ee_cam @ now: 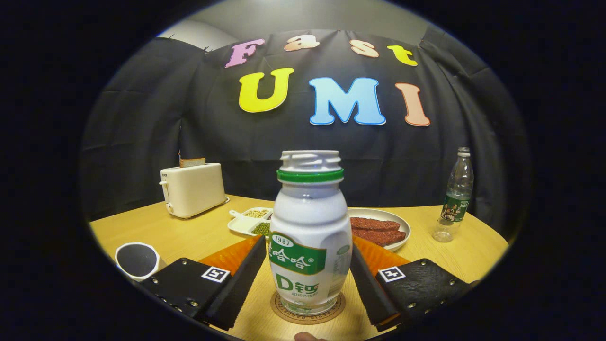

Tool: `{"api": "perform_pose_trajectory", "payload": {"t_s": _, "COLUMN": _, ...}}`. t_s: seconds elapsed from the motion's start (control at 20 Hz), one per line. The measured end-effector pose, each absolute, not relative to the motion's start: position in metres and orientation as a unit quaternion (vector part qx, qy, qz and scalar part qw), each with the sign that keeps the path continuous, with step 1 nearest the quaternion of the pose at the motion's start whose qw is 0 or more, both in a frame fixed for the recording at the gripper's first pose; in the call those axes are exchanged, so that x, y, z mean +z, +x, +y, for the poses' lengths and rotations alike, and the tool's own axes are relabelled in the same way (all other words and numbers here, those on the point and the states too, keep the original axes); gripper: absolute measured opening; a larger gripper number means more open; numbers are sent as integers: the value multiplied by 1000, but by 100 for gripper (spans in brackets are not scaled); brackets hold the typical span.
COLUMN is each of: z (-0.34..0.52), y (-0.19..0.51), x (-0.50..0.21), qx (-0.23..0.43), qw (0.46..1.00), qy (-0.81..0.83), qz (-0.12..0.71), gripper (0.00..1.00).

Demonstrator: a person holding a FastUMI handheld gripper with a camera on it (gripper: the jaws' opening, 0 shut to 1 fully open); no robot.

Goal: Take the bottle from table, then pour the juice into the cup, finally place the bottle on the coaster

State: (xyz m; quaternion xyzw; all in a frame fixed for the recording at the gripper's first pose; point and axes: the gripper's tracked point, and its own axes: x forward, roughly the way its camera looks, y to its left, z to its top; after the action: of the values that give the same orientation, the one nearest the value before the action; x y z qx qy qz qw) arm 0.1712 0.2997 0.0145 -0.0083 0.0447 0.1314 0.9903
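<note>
A white juice bottle (310, 237) with a green neck ring and no cap stands upright on a round cork coaster (287, 310) on the wooden table. My gripper (307, 244) holds it at mid-height. The left finger (241, 284) and the right finger (367, 284) each press a side of the bottle. A white cup (137, 260) with a dark inside stands to the left, just outside the left finger.
Beyond the bottle lie an orange mat (376, 255), a divided dish of beans (248, 221) and a plate of red meat slices (381, 229). A toaster (193, 189) with bread stands at the far left. A clear water bottle (457, 194) stands at the far right.
</note>
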Motion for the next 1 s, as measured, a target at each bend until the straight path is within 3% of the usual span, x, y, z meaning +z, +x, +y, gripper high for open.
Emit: {"api": "perform_pose_trajectory", "payload": {"t_s": 1.0, "z": 257, "y": 51, "x": 188, "qx": 95, "qw": 995, "qy": -11, "qz": -41, "gripper": 98}}
